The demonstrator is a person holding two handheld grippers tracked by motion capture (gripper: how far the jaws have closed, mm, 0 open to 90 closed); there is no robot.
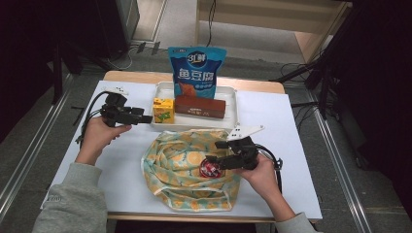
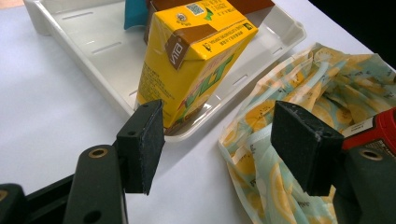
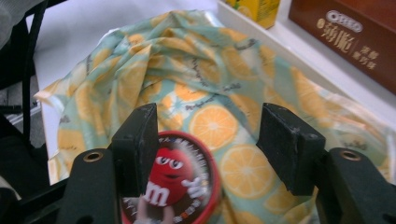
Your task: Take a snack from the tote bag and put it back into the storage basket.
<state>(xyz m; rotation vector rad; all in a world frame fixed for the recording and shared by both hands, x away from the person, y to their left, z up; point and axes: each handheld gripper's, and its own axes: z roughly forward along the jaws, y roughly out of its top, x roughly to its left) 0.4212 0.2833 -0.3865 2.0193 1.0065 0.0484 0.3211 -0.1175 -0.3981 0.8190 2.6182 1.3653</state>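
The right hand-held gripper (image 3: 208, 154) has its jaws apart over the red candy tin (image 3: 175, 184), which lies on the orange-print cloth bag (image 3: 210, 93); one pad already overlaps its rim. Centre both pads around the tin before closing. The left hand-held gripper (image 2: 219, 144), also apart, waits beside the yellow carton (image 2: 191, 60).

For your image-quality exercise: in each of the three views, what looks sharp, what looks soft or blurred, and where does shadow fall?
High view: table evenly lit, surroundings dark, picture soft overall. Left gripper view: yellow carton sharp, near pads soft, shadow under them. Right gripper view: orange-print cloth fairly clear, red tin at the bottom edge blurred.
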